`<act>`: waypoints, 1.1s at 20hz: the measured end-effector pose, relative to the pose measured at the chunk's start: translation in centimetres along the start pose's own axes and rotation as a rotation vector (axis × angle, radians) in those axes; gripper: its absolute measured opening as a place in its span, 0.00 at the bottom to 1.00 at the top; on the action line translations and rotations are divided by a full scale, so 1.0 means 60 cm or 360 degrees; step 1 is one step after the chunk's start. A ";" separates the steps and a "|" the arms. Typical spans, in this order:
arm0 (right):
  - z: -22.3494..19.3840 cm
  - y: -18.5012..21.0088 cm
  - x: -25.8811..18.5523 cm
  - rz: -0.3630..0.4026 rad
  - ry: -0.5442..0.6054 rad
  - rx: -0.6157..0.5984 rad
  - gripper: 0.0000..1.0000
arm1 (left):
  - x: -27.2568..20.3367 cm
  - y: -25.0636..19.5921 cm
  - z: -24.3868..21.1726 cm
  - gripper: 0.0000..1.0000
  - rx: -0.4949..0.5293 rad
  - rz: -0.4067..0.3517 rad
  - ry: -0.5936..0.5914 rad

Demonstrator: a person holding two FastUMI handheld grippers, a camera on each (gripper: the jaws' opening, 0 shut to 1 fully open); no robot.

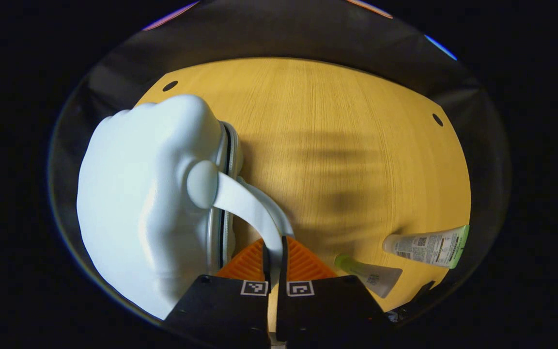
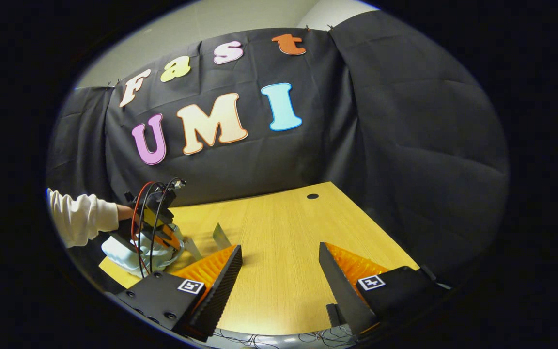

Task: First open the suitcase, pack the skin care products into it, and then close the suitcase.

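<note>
A white hard-shell suitcase (image 1: 138, 203) lies at the left of the wooden table (image 1: 337, 135), its two shells together along the dark zip seam. My left gripper (image 1: 274, 257) is shut on the suitcase's white carry handle (image 1: 245, 203), which arches out from the side. Two skin care tubes lie to the right: a white one with a green end (image 1: 429, 246) and a smaller one with a green cap (image 1: 371, 274). In the right gripper view my right gripper (image 2: 280, 248) hangs open over bare table, far from the suitcase (image 2: 119, 254), with nothing between its fingers.
The right gripper view shows a hand in a white sleeve (image 2: 80, 215) holding the left gripper (image 2: 155, 218) at the table's left end. Cable holes (image 2: 312, 196) mark the far corners. Black cloth walls close the table in behind and to the right.
</note>
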State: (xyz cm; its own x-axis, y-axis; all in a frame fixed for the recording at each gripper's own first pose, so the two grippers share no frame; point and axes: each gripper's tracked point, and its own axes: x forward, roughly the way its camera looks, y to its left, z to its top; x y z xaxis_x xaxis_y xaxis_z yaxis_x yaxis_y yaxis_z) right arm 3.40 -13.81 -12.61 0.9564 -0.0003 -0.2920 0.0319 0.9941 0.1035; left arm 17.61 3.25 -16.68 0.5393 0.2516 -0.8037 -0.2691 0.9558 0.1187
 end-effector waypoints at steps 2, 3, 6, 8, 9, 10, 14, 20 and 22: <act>-0.002 0.010 0.010 0.0044 0.0009 -0.0035 0.99 | -0.011 -0.005 0.003 0.00 -0.0031 -0.0029 -0.0015; -0.003 0.016 0.013 0.0064 0.0017 -0.0045 0.99 | -0.019 -0.010 0.004 0.00 -0.0054 -0.0057 -0.0012; -0.001 0.037 0.023 0.0125 0.0027 -0.0047 0.99 | -0.048 -0.006 0.012 0.00 -0.0062 -0.0101 -0.0040; -0.003 0.055 0.033 0.0164 0.0035 -0.0049 0.99 | -0.073 -0.009 0.020 0.00 -0.0053 -0.0123 -0.0076; -0.003 0.063 0.038 0.0185 0.0037 -0.0050 0.99 | -0.089 -0.008 0.025 0.00 -0.0057 -0.0140 -0.0095; -0.001 0.072 0.043 0.0208 0.0035 -0.0053 0.99 | -0.103 -0.004 0.026 0.00 -0.0069 -0.0161 -0.0120; 0.000 0.109 0.062 0.0284 0.0039 -0.0087 0.99 | -0.167 0.019 0.046 0.00 -0.0128 -0.0251 -0.0208; 0.006 0.185 0.082 0.0378 0.0019 -0.0149 0.99 | -0.283 0.114 0.066 0.00 -0.0133 -0.0318 -0.0347; 0.008 0.212 0.092 0.0377 0.0001 -0.0161 0.99 | -0.312 0.160 0.079 0.00 -0.0142 -0.0330 -0.0394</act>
State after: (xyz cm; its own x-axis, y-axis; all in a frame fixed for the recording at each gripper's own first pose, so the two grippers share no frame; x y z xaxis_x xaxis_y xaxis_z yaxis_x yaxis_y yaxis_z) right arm 9.22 -1.19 -12.48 0.9336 0.2338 -0.2714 -0.2221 0.9723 0.0736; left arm 8.69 8.43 2.26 0.7644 0.0928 -0.6380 -0.1960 0.9762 -0.0928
